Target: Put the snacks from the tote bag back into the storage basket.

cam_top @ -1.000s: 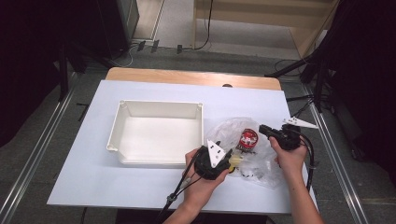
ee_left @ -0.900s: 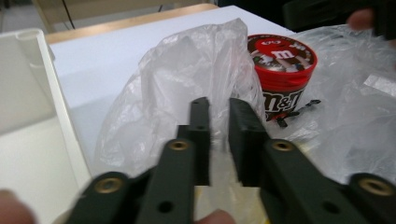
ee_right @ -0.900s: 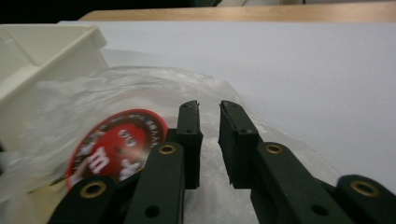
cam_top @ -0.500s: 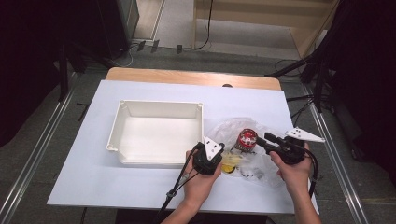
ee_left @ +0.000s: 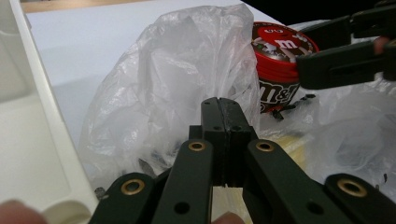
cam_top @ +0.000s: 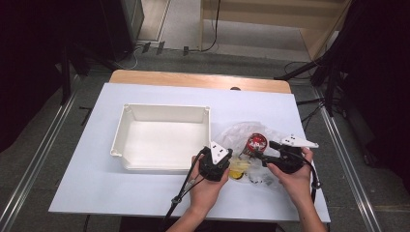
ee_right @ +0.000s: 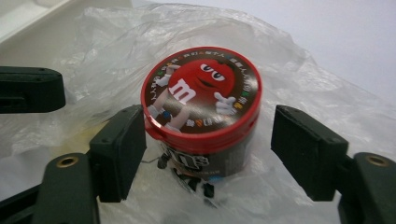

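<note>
The tabletop (cam_top: pixel 145 203) carries a white tray (cam_top: pixel 121 140) and, right of it, a crinkled clear bag (ee_left: pixel 187 70), soft and slippery. My left gripper (ee_left: pixel 223 116), jaws pressed shut, pinches its film, I judge. On the bag stands the candy tub (ee_right: pixel 201 112), rigid, likely light; my right gripper (ee_right: pixel 208 149) spreads wide around it, to grip below the lid.

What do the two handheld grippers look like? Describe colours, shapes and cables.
Both the left gripper and the right gripper are black, with flat jaws on linkages pinned by brass rivets. Each carries a pale three-cornered plate and trails a black cable.
</note>
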Demonstrator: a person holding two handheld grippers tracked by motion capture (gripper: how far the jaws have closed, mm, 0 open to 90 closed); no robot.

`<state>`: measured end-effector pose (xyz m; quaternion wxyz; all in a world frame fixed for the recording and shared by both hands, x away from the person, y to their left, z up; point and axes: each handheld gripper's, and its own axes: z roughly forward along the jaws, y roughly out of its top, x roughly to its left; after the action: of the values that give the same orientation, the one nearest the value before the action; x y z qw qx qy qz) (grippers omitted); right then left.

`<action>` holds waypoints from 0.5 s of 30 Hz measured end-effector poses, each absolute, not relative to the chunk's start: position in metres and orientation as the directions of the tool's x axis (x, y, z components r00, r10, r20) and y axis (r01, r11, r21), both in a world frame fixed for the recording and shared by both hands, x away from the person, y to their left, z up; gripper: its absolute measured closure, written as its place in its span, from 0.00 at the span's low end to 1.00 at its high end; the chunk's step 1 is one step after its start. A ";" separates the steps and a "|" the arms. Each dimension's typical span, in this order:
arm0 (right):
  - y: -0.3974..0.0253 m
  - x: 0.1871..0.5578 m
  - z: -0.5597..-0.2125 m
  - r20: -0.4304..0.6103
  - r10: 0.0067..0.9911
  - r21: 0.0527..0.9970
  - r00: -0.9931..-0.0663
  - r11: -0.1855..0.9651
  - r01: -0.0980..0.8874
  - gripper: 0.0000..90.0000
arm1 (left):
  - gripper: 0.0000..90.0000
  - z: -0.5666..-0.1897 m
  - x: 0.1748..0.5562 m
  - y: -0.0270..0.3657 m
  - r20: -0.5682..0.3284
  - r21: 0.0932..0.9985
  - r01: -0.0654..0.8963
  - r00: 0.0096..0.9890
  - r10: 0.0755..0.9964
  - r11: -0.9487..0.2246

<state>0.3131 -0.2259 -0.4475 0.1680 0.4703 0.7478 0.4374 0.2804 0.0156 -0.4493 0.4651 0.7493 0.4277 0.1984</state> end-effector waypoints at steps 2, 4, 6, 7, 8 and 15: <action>-0.219 0.315 -0.450 0.150 0.857 0.805 -0.494 0.185 0.564 0.25 | 1.00 -0.449 0.280 0.016 -0.099 0.867 0.455 0.557 0.825 -0.203; -0.214 0.317 -0.452 0.134 0.863 0.799 -0.487 0.196 0.568 0.22 | 1.00 -0.449 0.280 0.016 -0.099 0.866 0.455 0.559 0.823 -0.205; -0.208 0.319 -0.454 0.127 0.872 0.793 -0.472 0.197 0.577 0.20 | 1.00 -0.449 0.280 0.016 -0.097 0.865 0.456 0.560 0.823 -0.208; -0.206 0.320 -0.455 0.123 0.876 0.793 -0.466 0.196 0.577 0.20 | 1.00 -0.449 0.280 0.016 -0.097 0.865 0.456 0.561 0.822 -0.209; -0.205 0.321 -0.456 0.119 0.879 0.791 -0.462 0.197 0.579 0.20 | 1.00 -0.449 0.280 0.016 -0.096 0.865 0.456 0.562 0.821 -0.211; -0.197 0.328 -0.465 0.109 0.899 0.777 -0.425 0.190 0.600 0.25 | 1.00 -0.450 0.280 0.016 -0.095 0.865 0.455 0.563 0.821 -0.212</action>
<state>0.3276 -0.1970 -0.4645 0.1905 0.5013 0.7473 0.3923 0.2804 0.0163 -0.4496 0.4629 0.7531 0.4237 0.1975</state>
